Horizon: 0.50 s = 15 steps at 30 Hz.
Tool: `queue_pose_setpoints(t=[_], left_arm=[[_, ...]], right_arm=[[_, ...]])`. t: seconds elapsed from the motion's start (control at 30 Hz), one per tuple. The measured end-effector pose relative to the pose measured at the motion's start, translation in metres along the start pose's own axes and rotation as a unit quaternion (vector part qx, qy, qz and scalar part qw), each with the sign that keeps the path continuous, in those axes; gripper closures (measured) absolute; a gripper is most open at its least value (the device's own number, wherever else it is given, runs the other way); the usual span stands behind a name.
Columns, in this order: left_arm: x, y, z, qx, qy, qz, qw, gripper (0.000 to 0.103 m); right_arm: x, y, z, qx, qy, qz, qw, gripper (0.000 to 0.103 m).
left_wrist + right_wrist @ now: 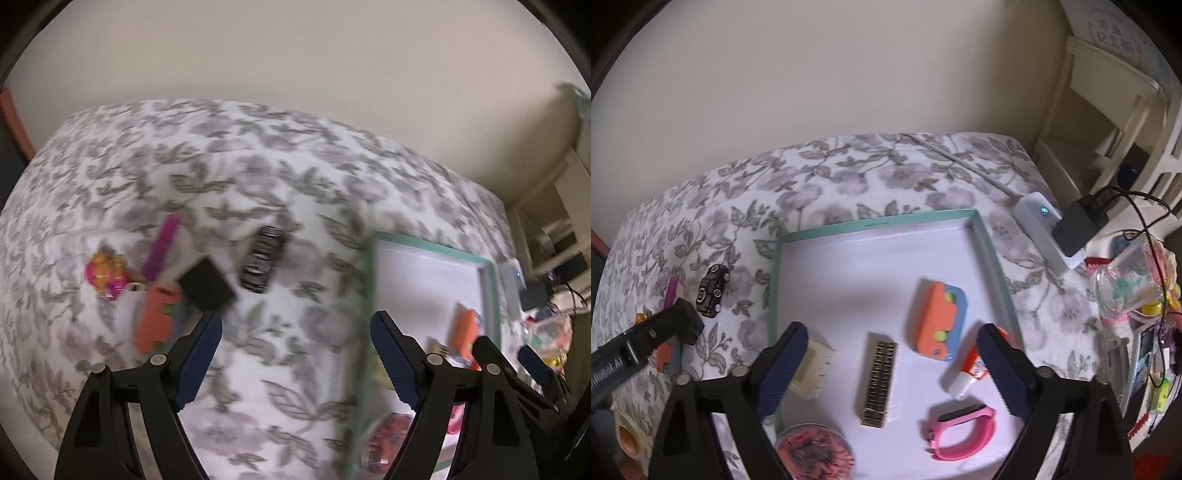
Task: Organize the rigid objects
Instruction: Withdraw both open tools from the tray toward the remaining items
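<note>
A teal-rimmed white tray (875, 221) lies on the flowered bed. It holds an orange-and-blue toy (938, 317), a gold-and-black bar (881, 376), a cream comb (812, 369), a glue tube (971, 369), a pink watch band (960, 428) and a round pink tin (814, 452). My right gripper (892, 332) hangs open above them, holding nothing. Left of the tray (436, 247) lie a black toy car (262, 258), a magenta bar (162, 247), a pink-yellow toy (105, 273), a black square (207, 284) and an orange toy (155, 321). My left gripper (297, 321) is open and empty above bare bedding.
A white power strip (1045, 229) with a black adapter (1078, 225) and cables sits right of the tray. A clear plastic cup (1130, 288) and clutter crowd the right edge. A cream shelf unit (1108, 129) stands behind, against a plain wall.
</note>
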<state>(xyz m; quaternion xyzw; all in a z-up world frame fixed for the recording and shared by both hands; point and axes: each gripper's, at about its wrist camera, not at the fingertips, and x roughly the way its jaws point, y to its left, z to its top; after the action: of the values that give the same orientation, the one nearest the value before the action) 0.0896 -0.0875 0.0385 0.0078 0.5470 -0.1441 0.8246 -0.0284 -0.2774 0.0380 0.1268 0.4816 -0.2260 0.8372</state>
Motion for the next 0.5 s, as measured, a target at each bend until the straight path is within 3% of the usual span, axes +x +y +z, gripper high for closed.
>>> queue_pose_setpoints(t=[0.17, 0.23, 0.5], left_arm=[[-0.001, 0.046, 0.008, -0.032, -0.003, 0.031, 0.999, 0.019], [-0.002, 0.068, 0.01, -0.052, -0.003, 0.037, 0.998, 0.013], [-0.009, 0.143, 0.014, -0.12, -0.009, 0.049, 0.9915, 0.012]], right_arm=[[0.004, 0.025, -0.004, -0.013, -0.004, 0.022, 1.0, 0.0], [0.006, 0.036, -0.006, -0.018, -0.006, 0.035, 0.999, 0.0], [0.004, 0.092, -0.013, -0.055, -0.019, 0.069, 0.996, 0.0]])
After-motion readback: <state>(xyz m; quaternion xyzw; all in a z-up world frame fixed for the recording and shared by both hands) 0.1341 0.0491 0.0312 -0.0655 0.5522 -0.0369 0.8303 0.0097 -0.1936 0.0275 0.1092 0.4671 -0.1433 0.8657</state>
